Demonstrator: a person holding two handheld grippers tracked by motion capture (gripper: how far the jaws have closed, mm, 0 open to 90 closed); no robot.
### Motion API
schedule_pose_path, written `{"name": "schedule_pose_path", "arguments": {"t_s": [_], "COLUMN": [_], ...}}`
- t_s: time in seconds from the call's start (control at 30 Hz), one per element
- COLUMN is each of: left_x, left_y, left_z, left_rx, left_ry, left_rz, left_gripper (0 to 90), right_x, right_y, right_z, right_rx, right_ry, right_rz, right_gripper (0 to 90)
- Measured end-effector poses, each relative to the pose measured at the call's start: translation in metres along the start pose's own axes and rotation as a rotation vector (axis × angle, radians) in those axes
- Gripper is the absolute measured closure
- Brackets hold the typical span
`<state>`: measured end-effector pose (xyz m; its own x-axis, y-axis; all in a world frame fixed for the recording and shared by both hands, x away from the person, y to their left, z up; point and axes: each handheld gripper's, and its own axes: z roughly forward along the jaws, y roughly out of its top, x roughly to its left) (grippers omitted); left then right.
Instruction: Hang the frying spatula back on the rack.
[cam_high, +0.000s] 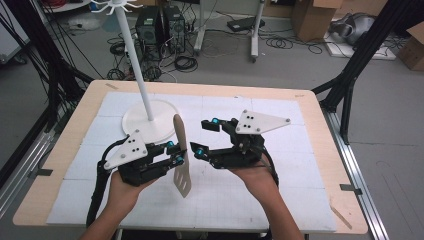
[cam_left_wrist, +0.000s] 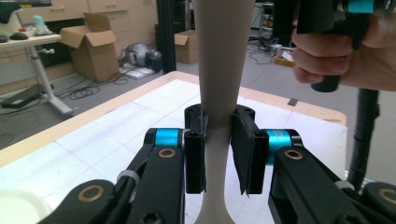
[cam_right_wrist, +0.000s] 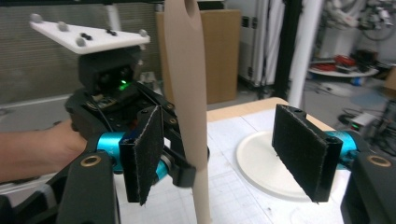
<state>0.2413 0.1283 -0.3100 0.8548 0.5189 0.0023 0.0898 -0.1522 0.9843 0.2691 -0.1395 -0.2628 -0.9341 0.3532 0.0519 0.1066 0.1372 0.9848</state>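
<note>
A beige spatula (cam_high: 180, 135) stands nearly upright over the white mat, handle up and slotted blade (cam_high: 183, 180) down. My left gripper (cam_high: 176, 152) is shut on its neck; in the left gripper view both pads press the spatula (cam_left_wrist: 222, 56) from either side. My right gripper (cam_high: 201, 137) faces it from the right, open. In the right gripper view the spatula (cam_right_wrist: 187, 70) rises just beyond the wide-apart pads (cam_right_wrist: 301, 154), nearer the left pad and not touched by either. The left gripper (cam_right_wrist: 182, 170) shows behind the handle.
A white rack with a round base (cam_high: 150, 120) and a tall pole (cam_high: 132, 50) stands at the mat's back left, close behind the spatula. The white gridded mat (cam_high: 280, 200) covers the wooden table (cam_high: 325, 150). Boxes, cables and stands lie on the floor beyond.
</note>
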Motion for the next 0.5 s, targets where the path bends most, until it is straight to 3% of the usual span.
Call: {"name": "schedule_pose_path", "arguments": {"t_s": [0.1, 0.3, 0.5], "left_x": [-0.001, -0.004, -0.006], "left_y": [0.001, 0.001, 0.001], "left_z": [0.001, 0.006, 0.009], "left_rx": [0.001, 0.014, 0.021], "left_ry": [-0.018, -0.031, -0.020], "left_rz": [0.002, 0.010, 0.018], "left_gripper": [75.3, 75.3, 75.3], "right_x": [-0.001, 0.003, 0.009], "right_y": [0.004, 0.007, 0.012], "right_z": [0.001, 0.009, 0.014], "right_rx": [-0.003, 0.006, -0.015], "right_ry": [0.027, 0.033, 0.035], "right_rz": [-0.013, -0.030, -0.045], "right_gripper": [32.8, 28.1, 42.5]}}
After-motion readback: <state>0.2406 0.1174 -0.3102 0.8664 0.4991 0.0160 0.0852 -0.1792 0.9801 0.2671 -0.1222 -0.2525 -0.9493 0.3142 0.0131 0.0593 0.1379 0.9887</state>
